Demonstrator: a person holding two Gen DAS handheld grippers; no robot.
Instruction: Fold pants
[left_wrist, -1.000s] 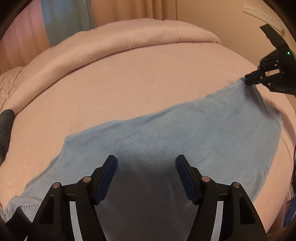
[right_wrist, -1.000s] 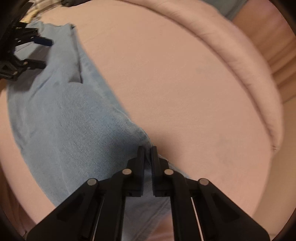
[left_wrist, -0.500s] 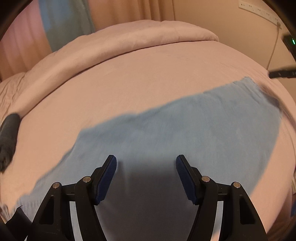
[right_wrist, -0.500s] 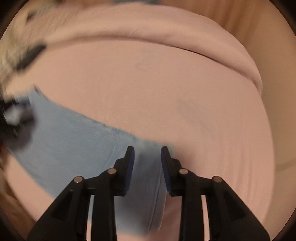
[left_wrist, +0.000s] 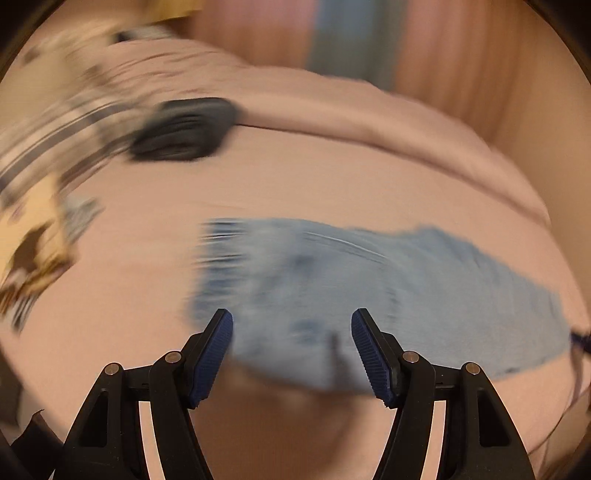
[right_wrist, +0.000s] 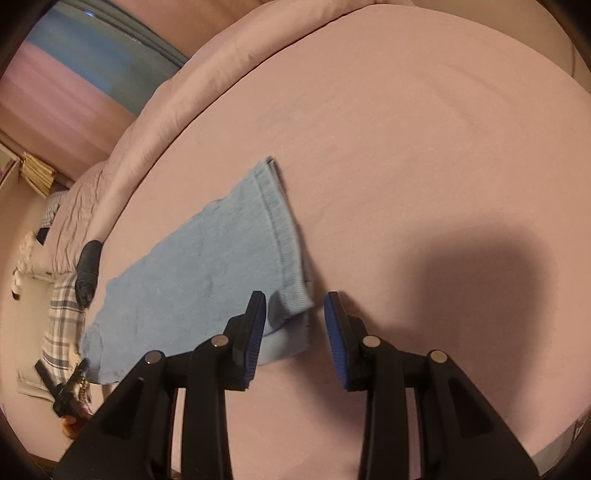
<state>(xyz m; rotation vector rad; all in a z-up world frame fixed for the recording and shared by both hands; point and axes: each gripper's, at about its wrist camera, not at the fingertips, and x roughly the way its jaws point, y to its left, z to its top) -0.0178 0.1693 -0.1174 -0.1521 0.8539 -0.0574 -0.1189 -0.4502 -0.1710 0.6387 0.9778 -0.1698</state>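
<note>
Light blue denim pants (right_wrist: 207, 273) lie flat and folded on the pink bed (right_wrist: 406, 129), hem edge toward the right gripper. My right gripper (right_wrist: 295, 325) is open and empty, its jaws just above the pants' near hem corner. In the left wrist view the pants (left_wrist: 369, 295) are blurred and lie ahead of my left gripper (left_wrist: 291, 347), which is open and empty above their near edge. The left gripper also shows in the right wrist view (right_wrist: 70, 387) at the pants' far end.
A dark rolled garment (right_wrist: 88, 273) lies on the bed beyond the pants; it also shows in the left wrist view (left_wrist: 184, 129). A plaid cloth (right_wrist: 62, 314) lies at the left. The folded duvet (right_wrist: 177, 110) runs along the far side. Curtains hang behind.
The right gripper has let go of the pants and opened wide. The left gripper has swung left toward the waist end; its view is now blurred.
</note>
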